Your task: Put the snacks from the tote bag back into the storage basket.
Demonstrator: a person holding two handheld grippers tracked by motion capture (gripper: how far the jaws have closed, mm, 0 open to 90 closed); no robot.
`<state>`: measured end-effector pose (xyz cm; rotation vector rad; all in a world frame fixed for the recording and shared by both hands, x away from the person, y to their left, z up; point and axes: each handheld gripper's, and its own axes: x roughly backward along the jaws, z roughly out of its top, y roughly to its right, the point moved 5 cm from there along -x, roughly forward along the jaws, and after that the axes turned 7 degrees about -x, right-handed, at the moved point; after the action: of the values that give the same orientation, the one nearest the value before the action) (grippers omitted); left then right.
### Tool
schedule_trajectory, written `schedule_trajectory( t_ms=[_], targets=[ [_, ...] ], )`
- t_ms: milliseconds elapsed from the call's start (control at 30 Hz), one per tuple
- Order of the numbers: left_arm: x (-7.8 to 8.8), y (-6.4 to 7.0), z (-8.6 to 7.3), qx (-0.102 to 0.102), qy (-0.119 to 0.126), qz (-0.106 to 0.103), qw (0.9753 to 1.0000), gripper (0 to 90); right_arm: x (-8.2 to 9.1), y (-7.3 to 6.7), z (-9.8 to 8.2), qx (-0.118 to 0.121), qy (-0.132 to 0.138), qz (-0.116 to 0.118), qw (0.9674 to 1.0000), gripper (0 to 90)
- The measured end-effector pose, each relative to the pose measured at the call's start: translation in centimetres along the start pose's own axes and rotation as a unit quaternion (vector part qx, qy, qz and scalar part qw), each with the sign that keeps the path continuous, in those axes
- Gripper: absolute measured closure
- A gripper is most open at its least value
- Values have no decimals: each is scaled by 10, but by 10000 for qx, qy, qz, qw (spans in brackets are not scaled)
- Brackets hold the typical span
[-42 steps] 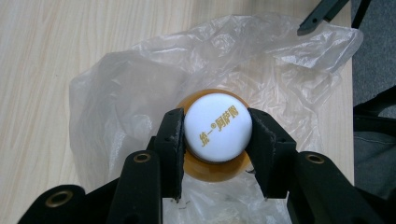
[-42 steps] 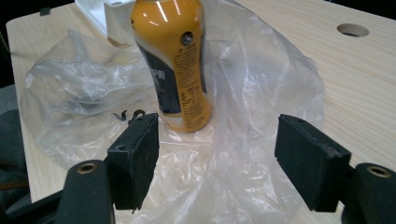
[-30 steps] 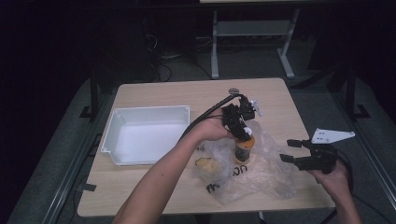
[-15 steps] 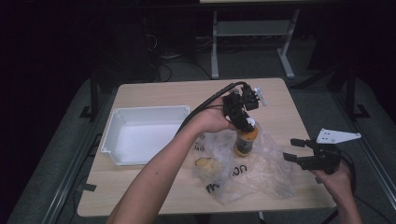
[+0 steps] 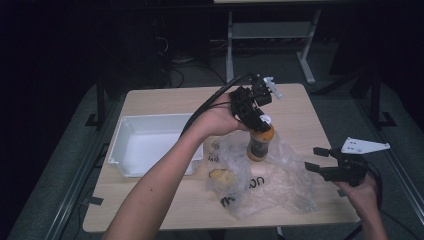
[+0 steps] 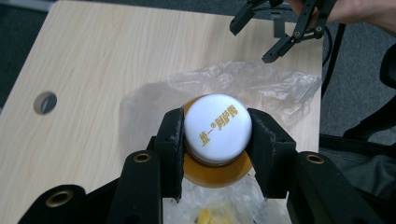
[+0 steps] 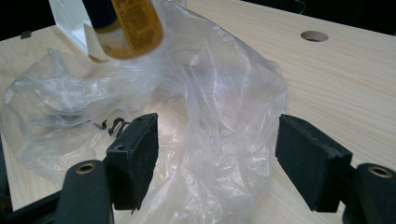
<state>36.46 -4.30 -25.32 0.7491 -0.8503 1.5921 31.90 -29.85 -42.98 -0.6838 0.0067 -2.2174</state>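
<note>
On the pale woodgrain table [image 5: 310, 115], crinkled clear bag [image 5: 280, 180] surrounds a round-capped amber bottle [image 5: 260, 144].

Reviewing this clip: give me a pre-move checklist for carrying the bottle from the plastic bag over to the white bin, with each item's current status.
1. Left gripper clamped on the bottle at its white cap: ok.
2. Bottle lifted free of the plastic bag: cannot tell; the film hangs close around its base.
3. Right gripper open, with bag film between its jaws, not pinched: ok.
4. White bin has bare floor to receive the bottle: ok.
5. Yellow item lies inside the bag: ok.
</note>
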Motion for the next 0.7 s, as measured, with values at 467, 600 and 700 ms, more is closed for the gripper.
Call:
schedule_trajectory(
  t_ms=[467,600,700],
  targets=[
    [27,-5,-25,87,-85,136,9998,591,2,-3,3,-54,142,22,9999,296],
    [34,-8,-35,81,-183,202,9996,591,2,-3,3,-59,148,25,9999,297],
    [40,-12,-44,146,-194,263,9994,591,1,-3,3,-40,96,17,9999,297]
  ],
)
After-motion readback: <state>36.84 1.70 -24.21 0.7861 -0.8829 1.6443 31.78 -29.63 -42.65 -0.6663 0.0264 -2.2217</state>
